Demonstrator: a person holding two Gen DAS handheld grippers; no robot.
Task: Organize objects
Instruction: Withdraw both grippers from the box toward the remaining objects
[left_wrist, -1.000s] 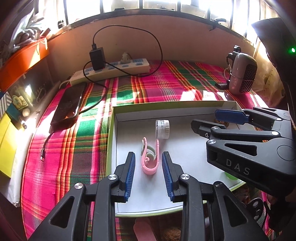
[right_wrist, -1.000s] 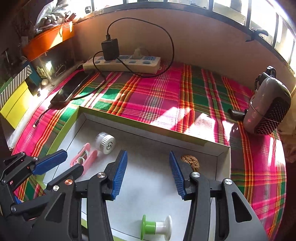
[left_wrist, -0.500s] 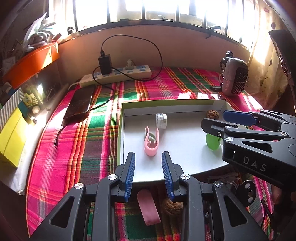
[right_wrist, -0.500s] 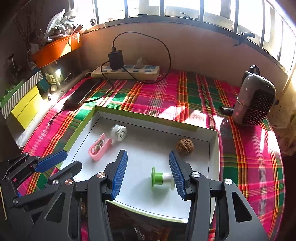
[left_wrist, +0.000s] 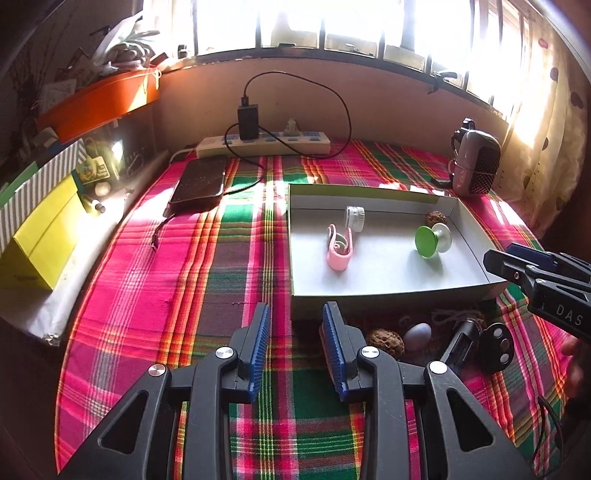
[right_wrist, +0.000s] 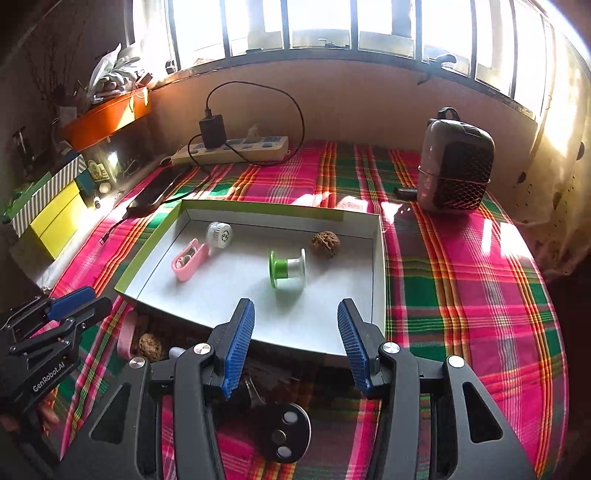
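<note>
Grippers first: the left gripper (left_wrist: 295, 347) hangs over the plaid cloth (left_wrist: 184, 295) just short of the tray's near wall, its blue pads parted with nothing between them. The right gripper (right_wrist: 295, 350) hangs over the near edge of the tray (right_wrist: 151, 251), jaws set wider apart and likewise empty.

Four things lie inside the shallow white tray with the green rim: a pink clip (right_wrist: 188, 260) near the left wall, a small white cap (right_wrist: 218, 233) just behind it and touching or nearly so, a green-and-white spool (right_wrist: 288, 267) on its side near the middle, and a walnut (right_wrist: 324, 242) toward the far right corner.

Several pieces sit on the cloth outside the tray, just in front of its near wall — a second walnut (left_wrist: 384, 341), a pale egg-shaped piece (left_wrist: 417, 334) beside it, a dark cylinder (left_wrist: 460, 338) and a black disc with three round spots (left_wrist: 496, 347). A pink strip (right_wrist: 125, 334) lies there too, at the left.

Farther back are a power strip (left_wrist: 266, 142) with a black charger plugged in, a dark phone (left_wrist: 201, 182) on the cloth, and a small grey heater (right_wrist: 456, 164) at the right — well apart from the tray.
</note>
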